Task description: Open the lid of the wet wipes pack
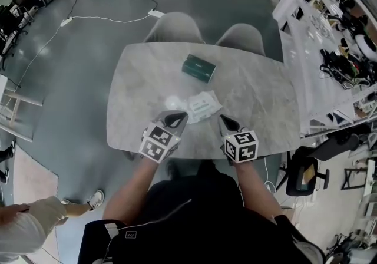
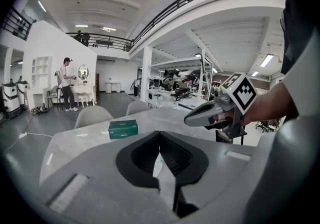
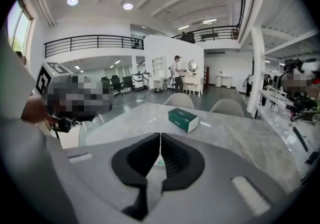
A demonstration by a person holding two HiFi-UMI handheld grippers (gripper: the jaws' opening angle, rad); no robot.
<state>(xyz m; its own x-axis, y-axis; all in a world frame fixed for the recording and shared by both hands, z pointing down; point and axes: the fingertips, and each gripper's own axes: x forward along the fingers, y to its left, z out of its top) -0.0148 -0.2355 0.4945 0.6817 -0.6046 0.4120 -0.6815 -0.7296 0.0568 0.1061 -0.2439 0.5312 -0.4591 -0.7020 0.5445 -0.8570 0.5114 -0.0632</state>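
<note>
The wet wipes pack (image 1: 203,106) lies flat on the grey marble desk (image 1: 259,98), near the middle of the near half. It is just in front of both tongs and a little closer to the right ones. It is white with green print. In the head view its long axis runs at a slant, from the near left to the far right. I cannot make out the lid from this height, so I cannot say which way it faces.

The left tongs (image 1: 176,117) are closed with nothing between them, tip against tip. The right tongs (image 1: 227,121) are closed in the same way and also hold nothing. Both are over the near edge of the desk and point away from the person and a little downwards. Neither touches the pack.

In both gripper views the grey body and black pads cover almost all of the pack. Only a thin pale green strip shows through the slit behind the closed tips.

Just left of the pack is a small white round thing (image 1: 172,102), too pale against the marble to identify. A dark green box (image 1: 198,68) lies further away, well apart from the pack, and its long axis is slanted too. Two grey chairs (image 1: 175,26) stand at the far side of the desk, partly hidden by it. In the right gripper view a mosaic patch covers the left tongs.
</note>
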